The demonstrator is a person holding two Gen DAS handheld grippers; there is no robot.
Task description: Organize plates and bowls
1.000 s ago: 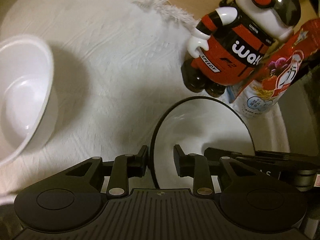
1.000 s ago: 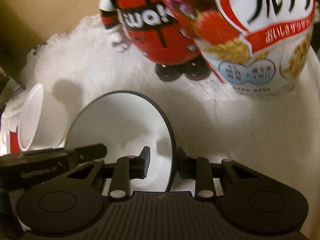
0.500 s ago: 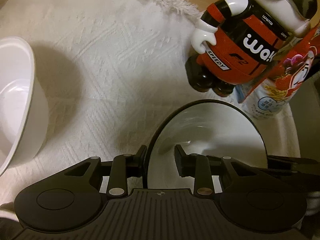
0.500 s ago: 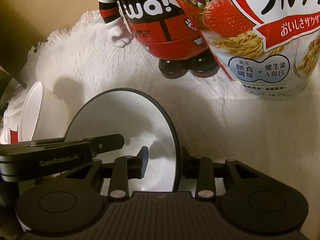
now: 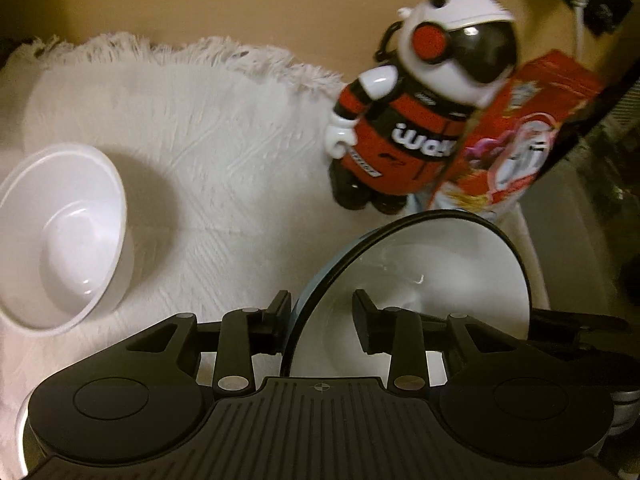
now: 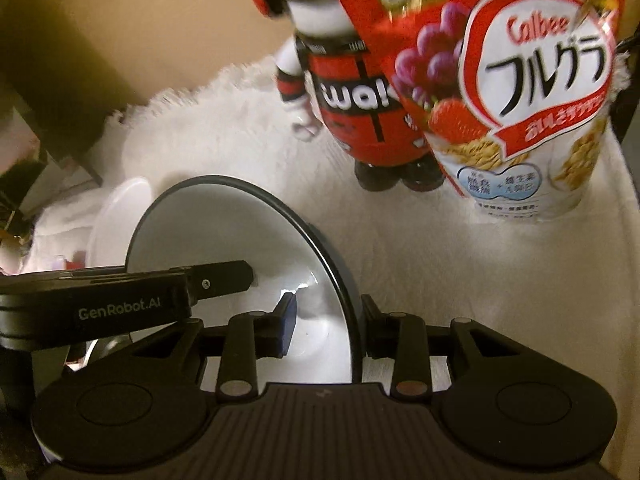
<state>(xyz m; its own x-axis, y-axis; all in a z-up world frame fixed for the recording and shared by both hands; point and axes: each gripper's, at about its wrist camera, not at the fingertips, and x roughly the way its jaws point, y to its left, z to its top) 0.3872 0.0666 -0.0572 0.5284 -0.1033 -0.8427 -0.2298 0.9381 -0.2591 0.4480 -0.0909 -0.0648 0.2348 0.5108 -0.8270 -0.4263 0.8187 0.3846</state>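
Bowl with dark rim (image 5: 440,264) sits low and centre in both wrist views, caught between the two tongs. White inside, blue-grey outside. It is round, so no long axis to note. Its mouth opens up toward both cameras and the whole white inside shows in each view. Cannot tell whether it sits level or tipped, nor whether its base touches the cloth. The left gripper (image 5: 320,314) straddles the rim on one side. Its outer finger (image 5: 280,314) is close against the blue-grey wall, and its inner finger hangs over the white inside with a clear gap to the rim. These jaws have just been opening, and they stand spread with the wall between them, not pinching. The right gripper (image 6: 329,316) straddles the opposite side of the rim. One finger is inside, and the other is mostly hidden behind the rim. Its jaws have also just been opening, with the wall between them. Cannot tell whether the pads press on it. A plain white bowl (image 5: 68,236) rests on the cloth, well apart to the left in the left wrist view, mouth up. The surface is a white woven cloth (image 5: 224,152) with a fringed far edge, laid on a tan tabletop (image 5: 240,0). At the back stands a red, black and white toy robot (image 5: 400,140), upright. A red-and-white cereal bag (image 6: 520,120) is just beside it and overlaps it. Light is warm and dim, and the corners are dark.
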